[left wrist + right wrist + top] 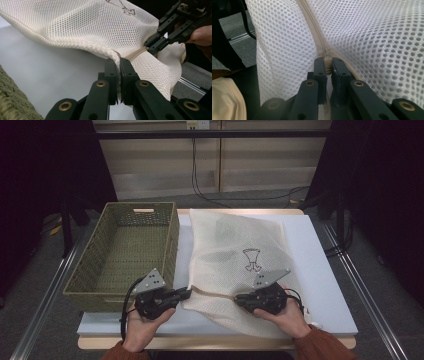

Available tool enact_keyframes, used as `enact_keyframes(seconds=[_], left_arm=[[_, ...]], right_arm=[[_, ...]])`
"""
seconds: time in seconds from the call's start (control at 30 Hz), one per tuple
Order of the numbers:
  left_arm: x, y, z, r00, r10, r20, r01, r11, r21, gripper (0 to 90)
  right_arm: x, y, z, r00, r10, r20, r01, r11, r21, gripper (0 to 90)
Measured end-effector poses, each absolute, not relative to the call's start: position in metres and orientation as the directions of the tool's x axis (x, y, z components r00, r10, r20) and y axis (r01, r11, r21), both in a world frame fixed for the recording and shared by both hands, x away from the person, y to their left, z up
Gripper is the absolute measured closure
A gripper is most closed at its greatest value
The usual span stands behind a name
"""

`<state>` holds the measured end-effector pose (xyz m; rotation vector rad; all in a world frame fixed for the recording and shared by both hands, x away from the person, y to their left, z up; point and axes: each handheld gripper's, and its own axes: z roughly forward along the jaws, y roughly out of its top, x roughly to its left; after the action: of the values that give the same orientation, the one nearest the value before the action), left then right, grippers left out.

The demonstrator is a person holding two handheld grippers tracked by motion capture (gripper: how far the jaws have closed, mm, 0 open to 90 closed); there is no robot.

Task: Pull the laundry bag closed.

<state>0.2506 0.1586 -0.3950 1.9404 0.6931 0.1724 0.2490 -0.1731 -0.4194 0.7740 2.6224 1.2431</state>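
Note:
A cream mesh laundry bag [235, 255] with a small dark print lies on the white table top. Its near edge carries a beige zipper [212, 293]. My left gripper [188, 293] is shut on the bag's left corner [113, 53], where the zipper ends. The right gripper [239, 298] is shut on the zipper pull [327, 62], its jaws pinching the small tab. In the left gripper view the right gripper [149, 46] sits farther along the zipper line, held by a hand. The mesh [372, 37] rises above the right gripper's jaws.
An olive woven basket [95, 285] stands empty to the left of the bag, close to my left hand. A white board [325, 285] covers the table. Cables run over the floor at the back. Metal rails flank the table on both sides.

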Motion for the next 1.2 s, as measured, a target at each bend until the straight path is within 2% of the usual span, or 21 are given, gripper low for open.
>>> enact_keyframes(seconds=[0.33,1.2], left_arm=[[0.25,0.158,-0.395,0.826,0.543,-0.152,0.378,-0.333,0.864,86.0],[0.252,0.161,-0.396,0.821,0.544,-0.174,0.391,-0.313,0.865,86.0]], right_arm=[[0.242,-0.185,-0.416,-0.849,0.52,0.094,0.395,0.506,0.767,83.0],[0.233,-0.218,-0.42,-0.811,0.578,0.094,0.43,0.478,0.766,82.9]])
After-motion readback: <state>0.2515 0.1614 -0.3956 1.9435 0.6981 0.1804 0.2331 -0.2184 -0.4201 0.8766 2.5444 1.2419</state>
